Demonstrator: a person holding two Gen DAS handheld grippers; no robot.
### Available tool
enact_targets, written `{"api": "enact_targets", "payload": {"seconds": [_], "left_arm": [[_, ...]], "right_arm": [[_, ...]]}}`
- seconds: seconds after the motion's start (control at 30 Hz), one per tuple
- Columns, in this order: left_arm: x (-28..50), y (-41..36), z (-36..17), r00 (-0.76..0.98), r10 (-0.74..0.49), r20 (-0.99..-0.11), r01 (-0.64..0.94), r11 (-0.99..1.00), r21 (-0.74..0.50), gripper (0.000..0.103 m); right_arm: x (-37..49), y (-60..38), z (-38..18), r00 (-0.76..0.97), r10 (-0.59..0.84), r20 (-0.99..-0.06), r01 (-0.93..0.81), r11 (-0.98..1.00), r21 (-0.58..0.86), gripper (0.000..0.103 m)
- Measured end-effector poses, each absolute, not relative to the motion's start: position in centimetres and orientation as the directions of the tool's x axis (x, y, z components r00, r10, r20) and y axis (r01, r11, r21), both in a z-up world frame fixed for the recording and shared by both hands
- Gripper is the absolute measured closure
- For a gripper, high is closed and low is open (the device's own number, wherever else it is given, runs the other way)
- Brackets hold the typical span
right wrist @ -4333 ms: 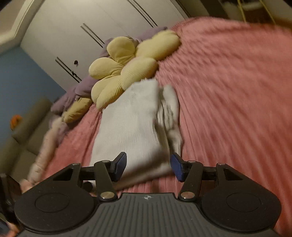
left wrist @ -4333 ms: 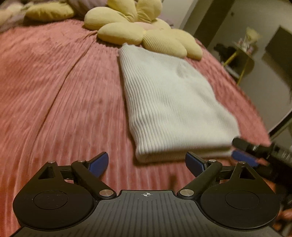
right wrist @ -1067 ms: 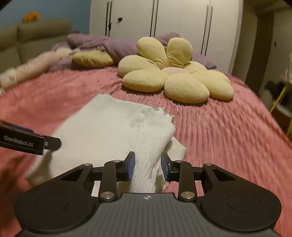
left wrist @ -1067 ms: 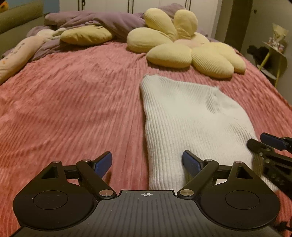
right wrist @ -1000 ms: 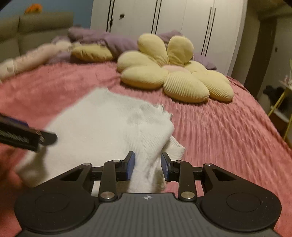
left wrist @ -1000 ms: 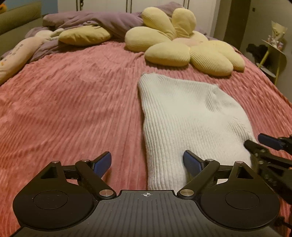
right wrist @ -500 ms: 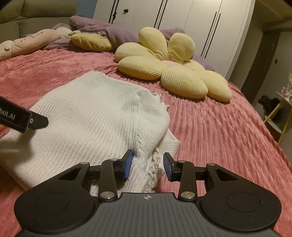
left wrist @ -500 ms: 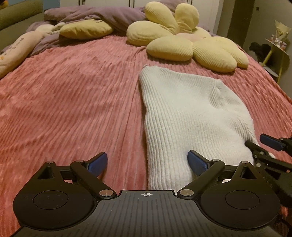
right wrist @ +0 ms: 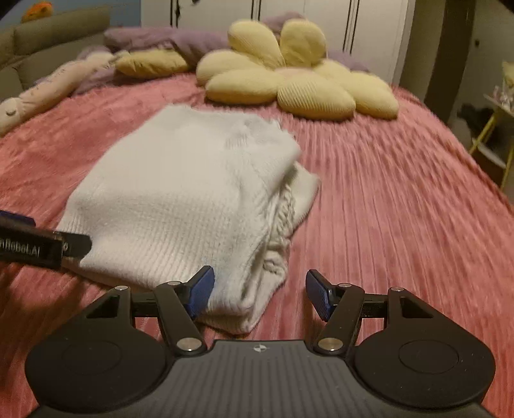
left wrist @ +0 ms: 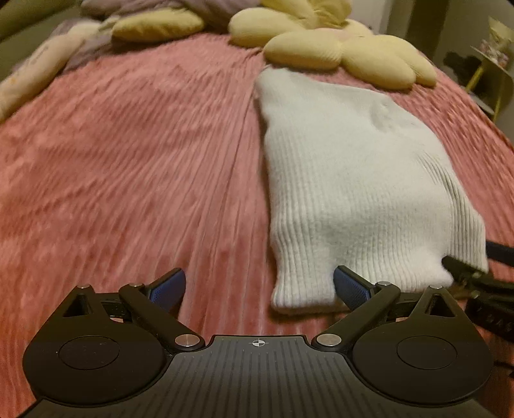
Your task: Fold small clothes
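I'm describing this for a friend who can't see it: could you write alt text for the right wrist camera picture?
A folded white knit sweater lies on a pink ribbed bedspread, its near corner between the opening blue-padded jaws of the right gripper, unpinched. The left gripper reaches in from the left edge, and a yellow flower-shaped cushion sits behind.

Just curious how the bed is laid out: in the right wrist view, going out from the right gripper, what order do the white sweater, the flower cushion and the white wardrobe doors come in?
1. White sweater: folded on the pink bedspread, its near corner between the opening fingers of the right gripper.
2. Flower cushion: beyond the sweater, toward the head of the bed.
3. Wardrobe doors: farthest, behind the bed.
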State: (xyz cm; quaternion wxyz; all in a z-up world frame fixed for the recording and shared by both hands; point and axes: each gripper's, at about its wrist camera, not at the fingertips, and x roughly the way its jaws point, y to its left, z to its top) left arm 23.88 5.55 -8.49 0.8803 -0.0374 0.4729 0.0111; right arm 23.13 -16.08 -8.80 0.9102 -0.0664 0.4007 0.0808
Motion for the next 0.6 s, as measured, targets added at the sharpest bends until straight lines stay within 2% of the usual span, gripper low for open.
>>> {"api": "enact_targets", "payload": {"seconds": [0.17,0.33,0.4,0.5,0.57,0.6], "left_arm": [[23.8,5.2,-8.6,0.544,0.01,-0.839,-0.064,0.998,-0.029,0.0],[21.9,5.3,-7.2,0.537,0.01,-0.843,-0.073,0.997,-0.035,0.0],[20.2,5.1,-6.7,0.556,0.027,-0.83,-0.071,0.997,-0.015,0.0],[17.0,4.8,-6.2,0.574,0.045,-0.818,-0.075,0.997,0.002,0.0],[15.3,4.6,-6.1,0.573,0.044,-0.818,-0.069,0.998,0.005,0.0],[14.7,4.4,-6.1,0.571,0.04,-0.82,-0.057,0.998,0.009,0.0]], "right_arm": [[24.4,-15.6,-9.1,0.617,0.056,-0.785,-0.227,0.968,-0.109,0.023],[23.4,-16.4,-8.2,0.588,0.08,-0.805,-0.197,0.979,-0.046,0.021],[21.7,-16.4,-8.0,0.558,0.093,-0.825,-0.222,0.974,-0.041,0.013],[18.4,-16.2,-8.6,0.507,0.128,-0.852,-0.235,0.972,0.005,0.011],[16.0,-16.2,-8.7,0.496,0.15,-0.855,-0.24,0.97,0.031,0.004],[14.6,-16.2,-8.7,0.5,0.15,-0.853,-0.237,0.971,0.032,0.004]]}}
